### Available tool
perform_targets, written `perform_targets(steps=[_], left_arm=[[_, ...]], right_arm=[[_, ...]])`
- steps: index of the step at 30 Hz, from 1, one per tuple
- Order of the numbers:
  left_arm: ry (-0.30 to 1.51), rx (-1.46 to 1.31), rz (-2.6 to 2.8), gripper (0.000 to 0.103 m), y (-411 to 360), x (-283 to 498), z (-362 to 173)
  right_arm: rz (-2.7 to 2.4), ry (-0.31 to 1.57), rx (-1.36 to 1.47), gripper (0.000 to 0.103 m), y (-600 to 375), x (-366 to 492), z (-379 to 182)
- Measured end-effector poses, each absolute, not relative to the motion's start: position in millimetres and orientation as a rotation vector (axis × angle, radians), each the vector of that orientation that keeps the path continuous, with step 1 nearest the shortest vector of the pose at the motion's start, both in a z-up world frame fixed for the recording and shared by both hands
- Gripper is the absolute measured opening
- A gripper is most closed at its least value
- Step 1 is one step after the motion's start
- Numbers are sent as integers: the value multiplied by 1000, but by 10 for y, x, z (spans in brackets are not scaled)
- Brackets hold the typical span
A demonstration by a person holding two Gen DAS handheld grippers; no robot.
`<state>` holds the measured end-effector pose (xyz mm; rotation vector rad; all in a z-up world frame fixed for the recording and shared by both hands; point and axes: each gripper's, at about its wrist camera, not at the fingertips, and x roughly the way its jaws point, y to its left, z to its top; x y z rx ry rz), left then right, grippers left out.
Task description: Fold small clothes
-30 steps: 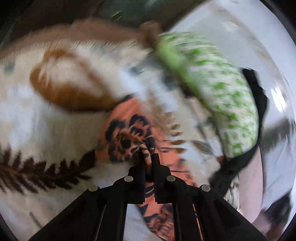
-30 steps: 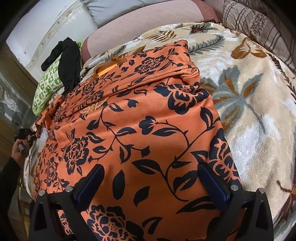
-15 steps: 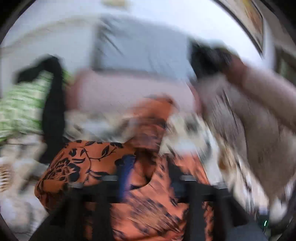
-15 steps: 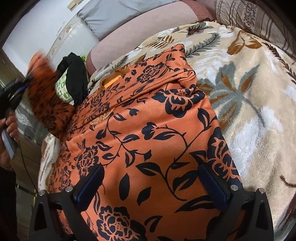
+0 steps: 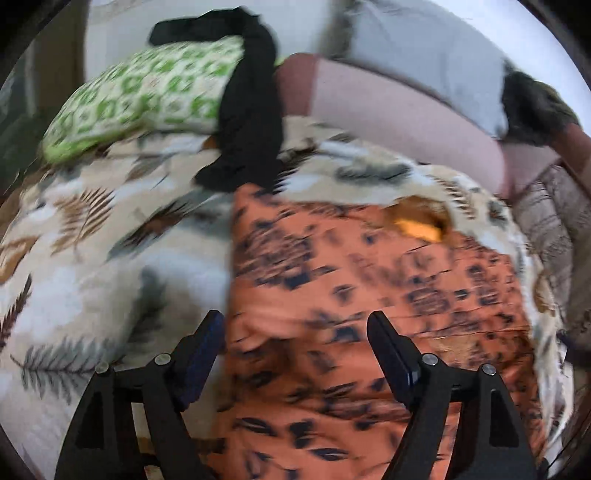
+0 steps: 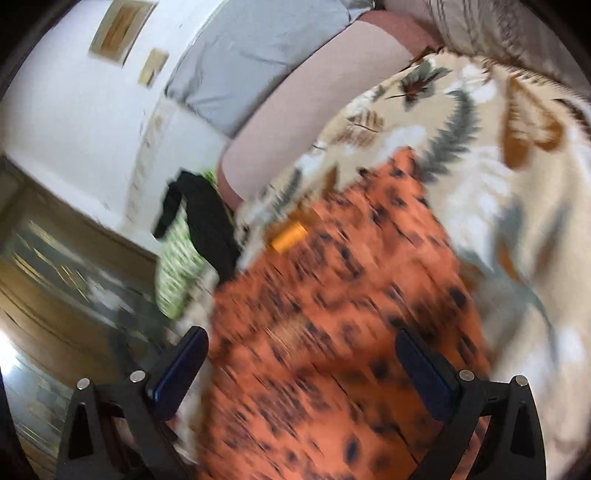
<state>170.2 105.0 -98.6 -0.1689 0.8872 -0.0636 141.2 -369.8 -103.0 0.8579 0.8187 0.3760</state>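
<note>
both grippers open — orange garment (image 5: 369,295) flat, blanket (image 5: 92,258) margins

One orange garment with a dark floral print (image 5: 369,295) lies on one leaf-patterned blanket (image 5: 92,251). One green-and-white pillow (image 5: 147,92), one black garment (image 5: 251,110) and one grey pillow (image 5: 424,55) are behind. Two framed pictures (image 6: 122,33) hang on the wall.

A bed covered by a cream fleece blanket (image 5: 92,258) printed with brown and grey leaves. An orange garment (image 5: 369,302) with dark floral print lies spread flat on it, from the centre toward five o'clock. At eleven o'clock rests a green-and-white patterned pillow (image 5: 147,88), with a black cloth (image 5: 251,110) draped over its right end.
</note>
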Motion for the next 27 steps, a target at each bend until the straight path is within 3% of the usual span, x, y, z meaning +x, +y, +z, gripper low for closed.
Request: perform_targets(steps=[5,6,8,12,13,14,15,16,17,18,22,24,25,27], left_arm=[[925,-160,-42,80,1183,1691,-1252],[924,-158,-46,80,1181,1690,-1297],[913,-145,-46,80,1204,1631,-1304],[921,-136,-30,80,1275,1632,-1378],[935,-143,-19,80,1296,1663,-1411],[944,-153,-14,79,1315,1715,-1445],[942,-160,-16,72,1327,1732,-1451],[927,-169,-13,64,1346,1750,-1435],[916,-181,0,47,1375,1761,-1413],[914,-203,13,42,1414,1776,-1411],[929,-296,48,42,1528,1786,-1541],[918,-250,58,42,1449,1755,-1518],[922,-250,56,42,1430,1736,-1471],[892,-235,60,45,1419,1671,-1313]], right_arm=[[286,971,987,99,-3682,2248,-1438],[262,1007,1003,95,-3665,2352,-1556],[244,1044,985,77,-3596,2465,-1673],[220,1142,778,64,-3320,2607,-1743],[212,1152,727,54,-3263,2625,-1727],[215,1155,701,35,-3234,2638,-1711],[239,1157,700,20,-3200,2659,-1684],[251,1149,685,17,-3167,2659,-1636],[255,1127,635,17,-3134,2662,-1531],[262,1091,560,17,-3055,2645,-1373],[200,911,267,17,-2833,2420,-891],[198,1044,241,27,-2828,2504,-1237],[175,1168,244,39,-2841,2564,-1516],[175,1146,275,43,-2888,2480,-1622]])
